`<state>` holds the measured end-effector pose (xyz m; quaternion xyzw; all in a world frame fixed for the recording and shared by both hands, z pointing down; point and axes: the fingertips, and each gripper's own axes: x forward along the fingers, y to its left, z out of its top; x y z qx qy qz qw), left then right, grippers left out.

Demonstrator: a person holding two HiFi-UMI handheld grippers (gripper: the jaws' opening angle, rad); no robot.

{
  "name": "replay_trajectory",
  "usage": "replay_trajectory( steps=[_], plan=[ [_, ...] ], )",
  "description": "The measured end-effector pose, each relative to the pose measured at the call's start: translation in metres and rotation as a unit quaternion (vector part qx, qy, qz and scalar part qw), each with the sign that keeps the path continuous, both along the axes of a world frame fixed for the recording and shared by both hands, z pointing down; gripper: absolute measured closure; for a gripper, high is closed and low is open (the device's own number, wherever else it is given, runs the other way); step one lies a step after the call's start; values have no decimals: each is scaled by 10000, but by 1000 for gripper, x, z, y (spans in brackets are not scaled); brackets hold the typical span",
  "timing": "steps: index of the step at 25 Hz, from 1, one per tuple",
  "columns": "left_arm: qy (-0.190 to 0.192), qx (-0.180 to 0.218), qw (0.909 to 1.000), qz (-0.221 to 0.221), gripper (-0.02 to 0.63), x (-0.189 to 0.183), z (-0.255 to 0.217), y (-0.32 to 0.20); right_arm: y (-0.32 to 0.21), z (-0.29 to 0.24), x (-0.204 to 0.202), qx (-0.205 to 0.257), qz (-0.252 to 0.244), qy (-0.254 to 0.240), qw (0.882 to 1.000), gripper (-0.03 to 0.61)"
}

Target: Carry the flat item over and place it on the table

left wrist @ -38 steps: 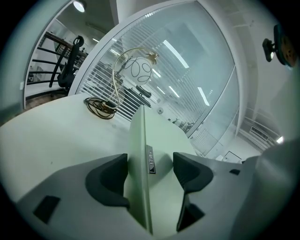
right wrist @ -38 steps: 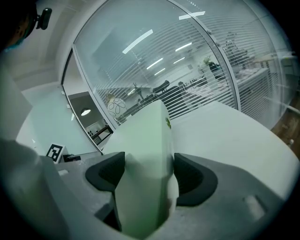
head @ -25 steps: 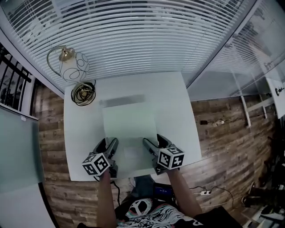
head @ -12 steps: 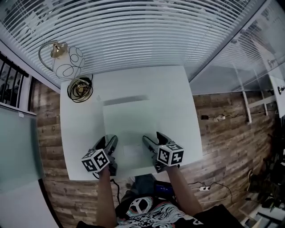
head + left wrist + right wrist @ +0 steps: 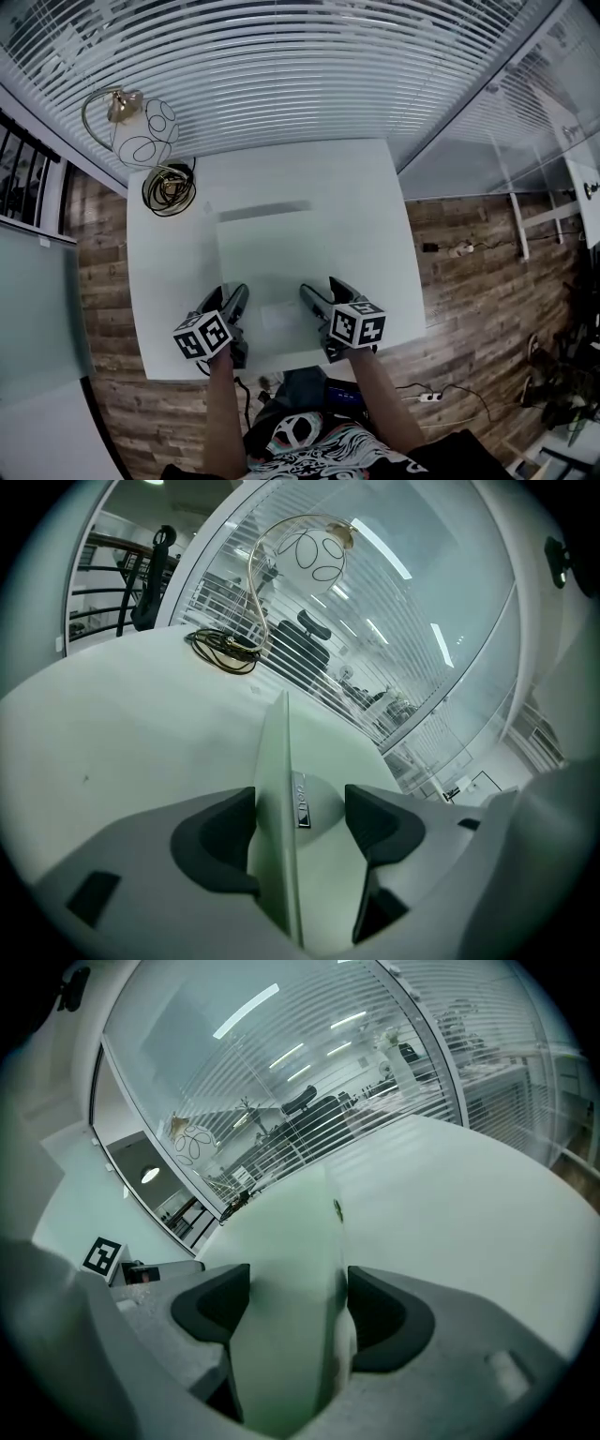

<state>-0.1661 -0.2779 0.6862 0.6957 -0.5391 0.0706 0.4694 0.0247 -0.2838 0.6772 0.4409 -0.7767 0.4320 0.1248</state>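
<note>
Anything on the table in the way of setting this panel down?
Nothing visible does. The panel is over bare table; the lamp and coiled cable sit at the far left corner, clear of it.

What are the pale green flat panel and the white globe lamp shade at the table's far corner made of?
Pale green flat panel: likely glass or acrylic, can't tell which. It is smooth and translucent, the white table shows through it, and its edge is green-tinted in the left gripper view.
White globe lamp shade: probably frosted glass or plastic, matte white with thin dark looping lines.
</note>
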Motion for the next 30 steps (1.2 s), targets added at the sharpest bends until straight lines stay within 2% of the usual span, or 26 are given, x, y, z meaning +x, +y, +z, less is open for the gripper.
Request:
replay_trajectory(
  steps=[12,18,20,22,24,25,30],
  plan=[
    [56,180,9998,-78,318,-2,-11,-4,-9,-18,4,362,146,376,9985,265],
    [-472,633,9969,-15,326,-11,-38,-9,-10,-37,3,903,12,813,9926,291],
    [-612,784,9950,-83,382,-16,-48,-9,-9,-43,5,1093,-17,1027,9887,320],
    [-775,937,9925,-105,443,-19,-58,-9,-10,-48,8,1226,-1,1216,9850,382],
    [-941,1064,9899,-4,571,-19,-65,-8,-11,-53,11,1305,86,1283,9831,499],
    [-951,1085,9895,68,587,-16,-67,-8,-11,-56,12,1343,130,1272,9827,563],
    [-811,1055,9908,255,606,-6,-67,-3,-10,-64,12,1547,9,1423,9777,572]
  ],
)
